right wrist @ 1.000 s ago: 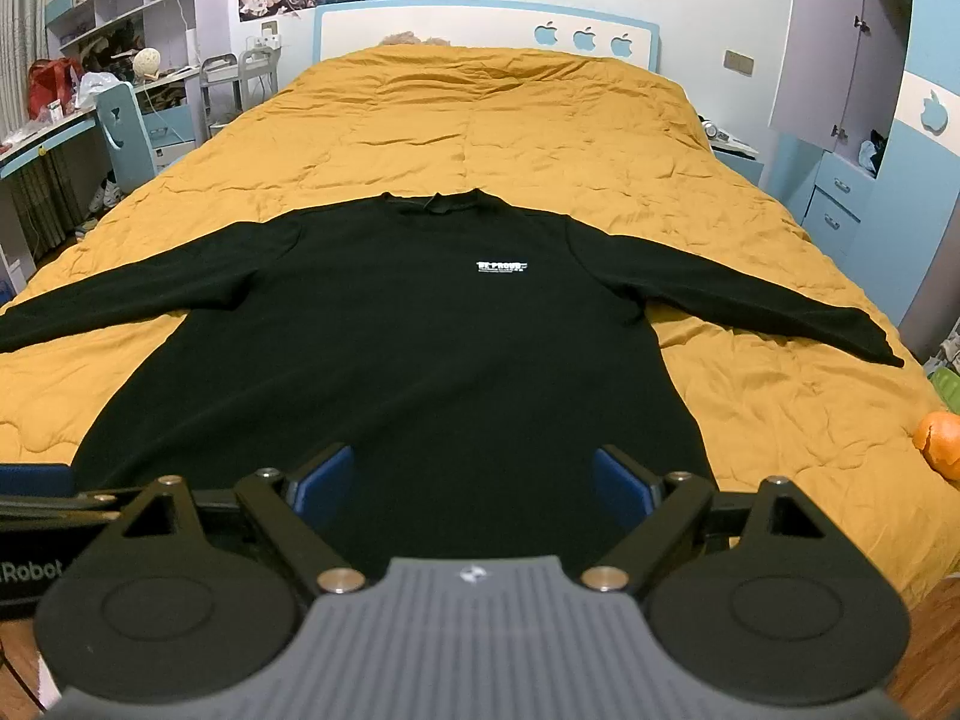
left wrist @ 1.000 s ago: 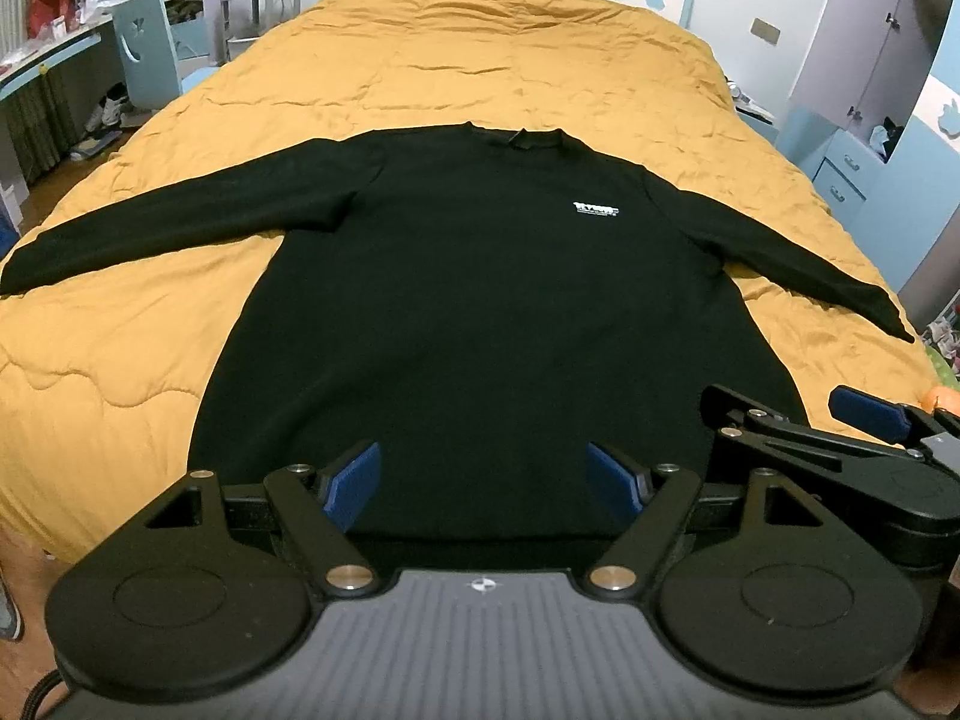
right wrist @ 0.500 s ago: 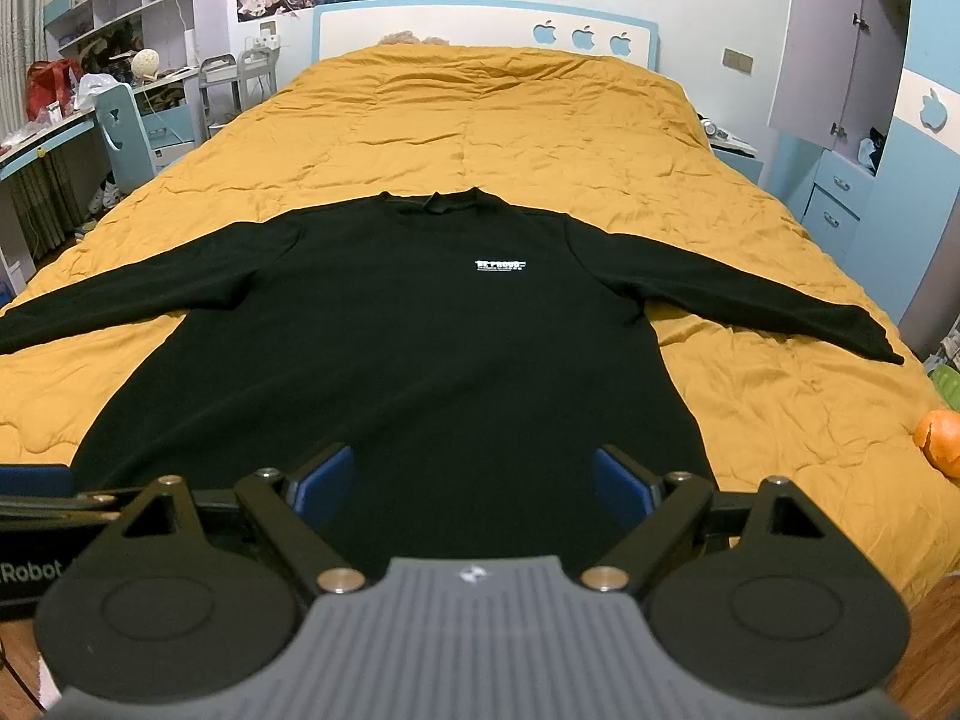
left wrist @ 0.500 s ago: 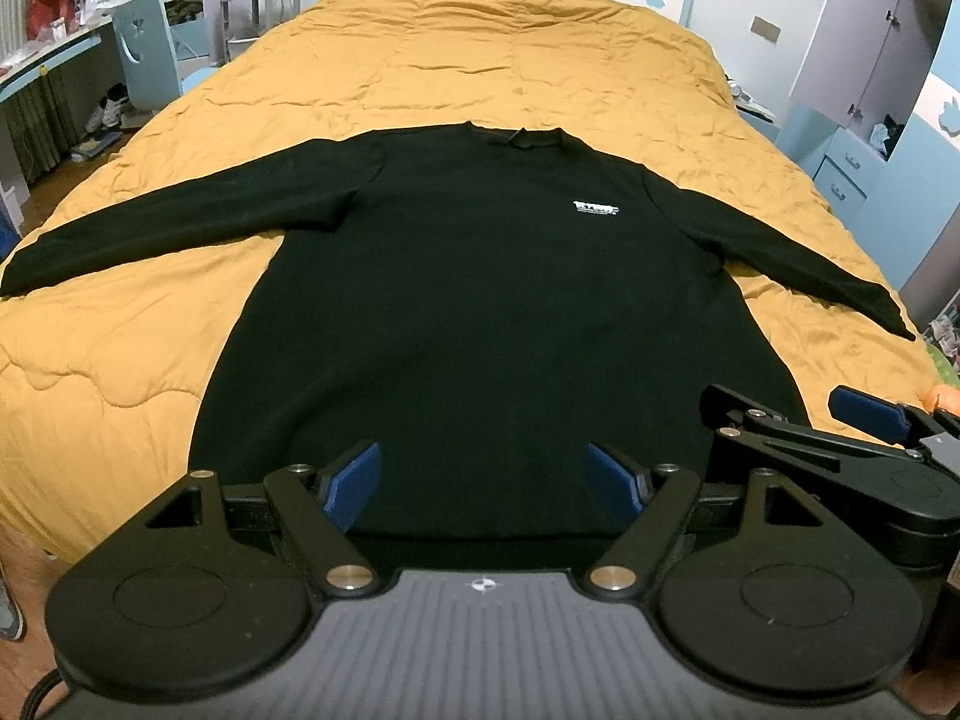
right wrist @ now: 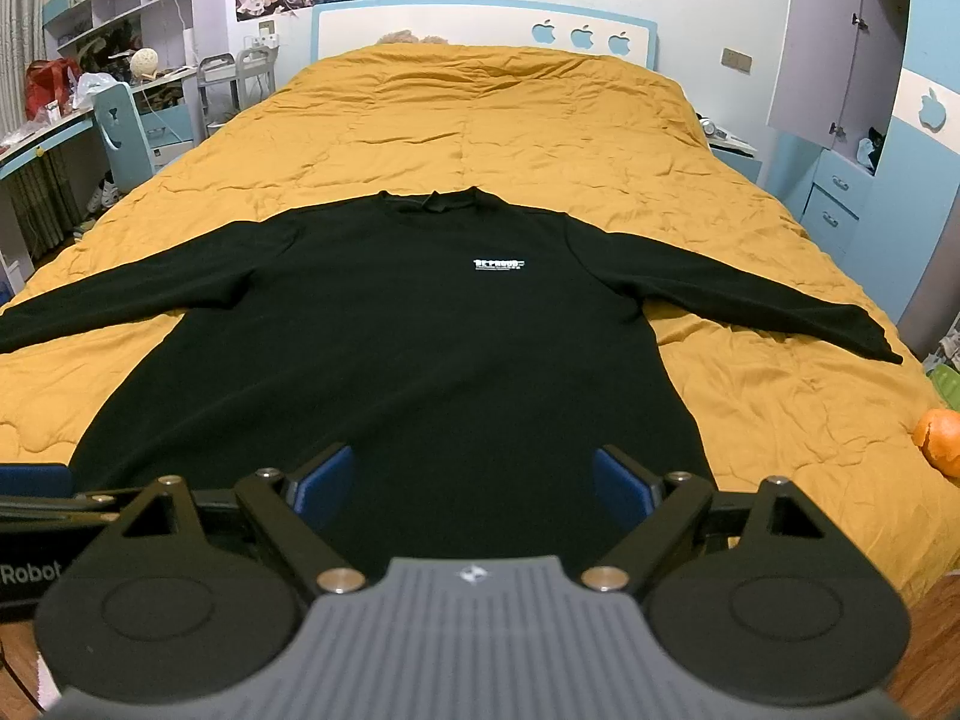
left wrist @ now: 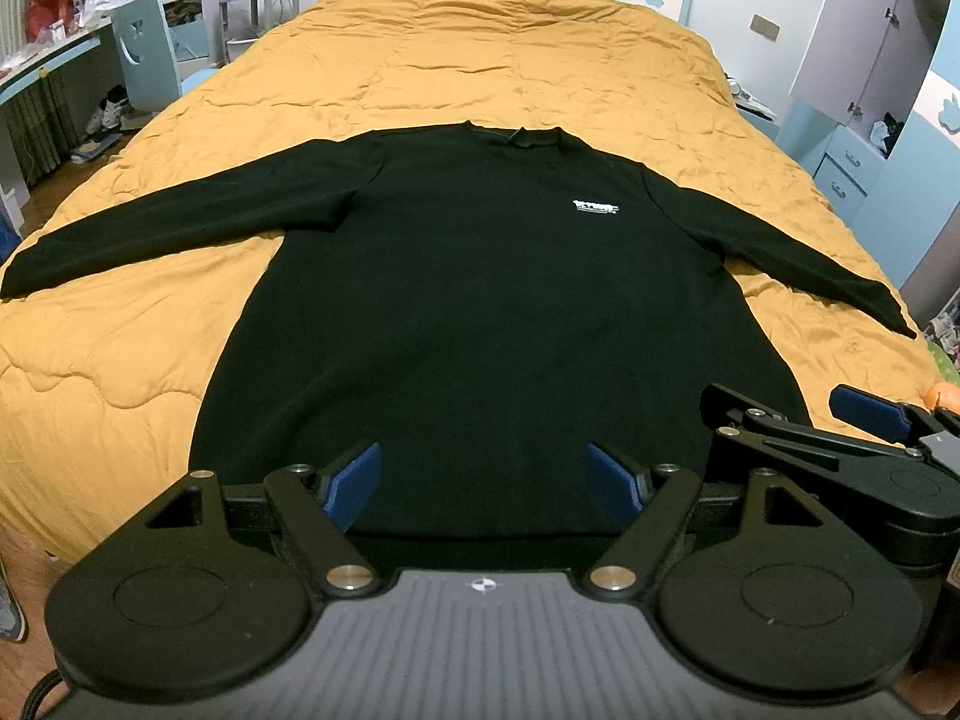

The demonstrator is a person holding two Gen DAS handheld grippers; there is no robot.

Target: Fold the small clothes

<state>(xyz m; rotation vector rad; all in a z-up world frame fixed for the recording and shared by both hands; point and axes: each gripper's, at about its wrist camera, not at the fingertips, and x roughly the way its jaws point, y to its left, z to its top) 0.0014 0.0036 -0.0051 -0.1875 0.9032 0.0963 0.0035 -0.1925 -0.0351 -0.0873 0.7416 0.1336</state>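
Note:
A black long-sleeved sweatshirt [left wrist: 480, 312] with a small white chest logo lies flat and face up on the orange bedspread [left wrist: 510, 60], both sleeves spread out to the sides. It also shows in the right wrist view [right wrist: 420, 348]. My left gripper [left wrist: 485, 483] is open and empty, hovering just before the sweatshirt's bottom hem. My right gripper [right wrist: 474, 489] is open and empty, also near the hem, to the right of the left one. The right gripper's body shows at the right of the left wrist view [left wrist: 840, 450].
The bed's white headboard [right wrist: 480, 24] stands at the far end. A desk and blue chair [right wrist: 120, 120] are to the left, blue drawers and a wardrobe [right wrist: 840, 192] to the right. An orange [right wrist: 939, 441] lies on the bedspread's right edge.

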